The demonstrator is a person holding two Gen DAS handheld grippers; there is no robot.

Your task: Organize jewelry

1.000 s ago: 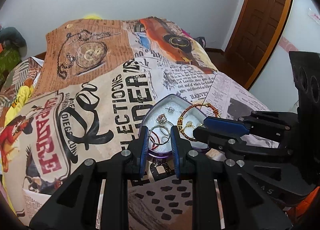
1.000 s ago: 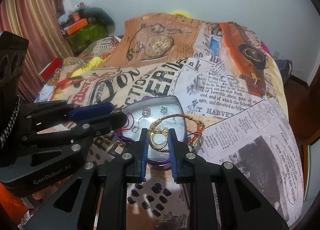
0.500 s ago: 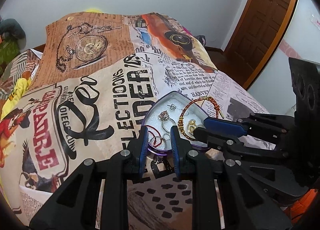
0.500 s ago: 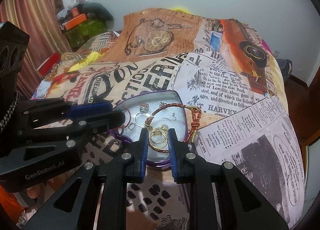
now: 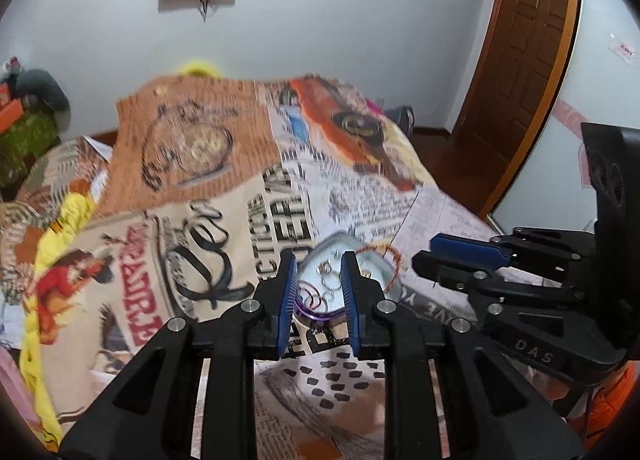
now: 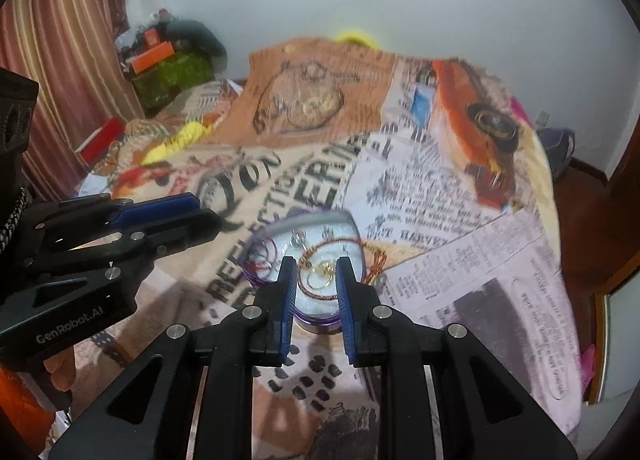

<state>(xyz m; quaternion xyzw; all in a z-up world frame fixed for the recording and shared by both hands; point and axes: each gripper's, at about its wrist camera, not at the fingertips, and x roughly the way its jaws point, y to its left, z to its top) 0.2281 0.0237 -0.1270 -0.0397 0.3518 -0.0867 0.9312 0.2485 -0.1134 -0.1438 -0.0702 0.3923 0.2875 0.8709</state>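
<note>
Both hand-held grippers hold nothing. The left hand-held gripper [image 5: 319,280] and the right hand-held gripper [image 6: 316,284] have a small gap between their jaws and hang above the purple tray [image 6: 320,320] on the bed [image 6: 460,280]. A low bump could tip it and spill the rings [image 5: 312,296]. The bracelet [image 6: 320,292] shows whole only in the right view; only the left view shows the door [image 5: 520,60].
</note>
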